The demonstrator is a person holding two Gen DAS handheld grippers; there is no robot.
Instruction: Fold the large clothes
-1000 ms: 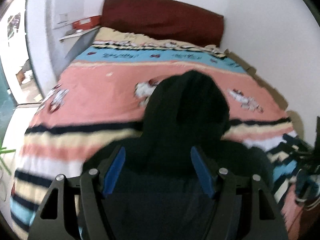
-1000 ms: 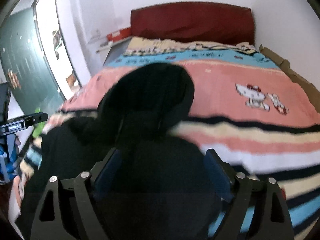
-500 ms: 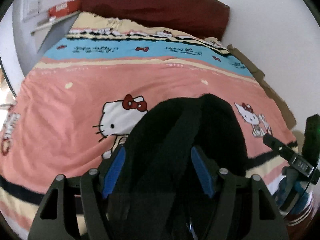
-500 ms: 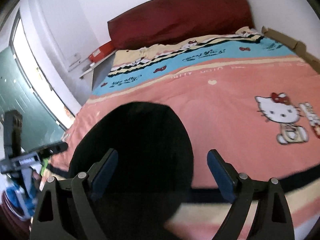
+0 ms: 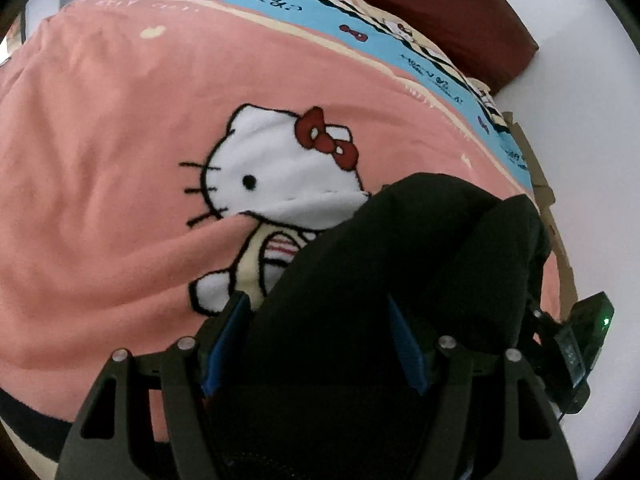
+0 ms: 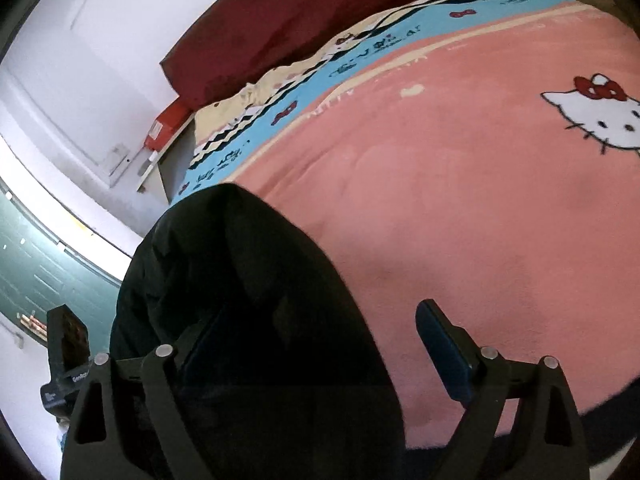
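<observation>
I am holding both grippers wide open around the black garment [image 5: 400, 264], which is lying on the pink blanket [image 5: 100, 160], bunched between the left gripper [image 5: 316, 344] pads and offset toward the right gripper [image 6: 320, 344] inner pad.

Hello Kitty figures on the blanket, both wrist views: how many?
2 visible, possibly the same print seen twice. Left wrist view: one Hello Kitty mid-frame, lower body partly under the black garment. Right wrist view: one face cut by the right edge. The garment may hide others.

left tongs [image 5: 316, 344]: black frame | blue pads | silver screws | right tongs [image 6: 320, 350]: same
</observation>
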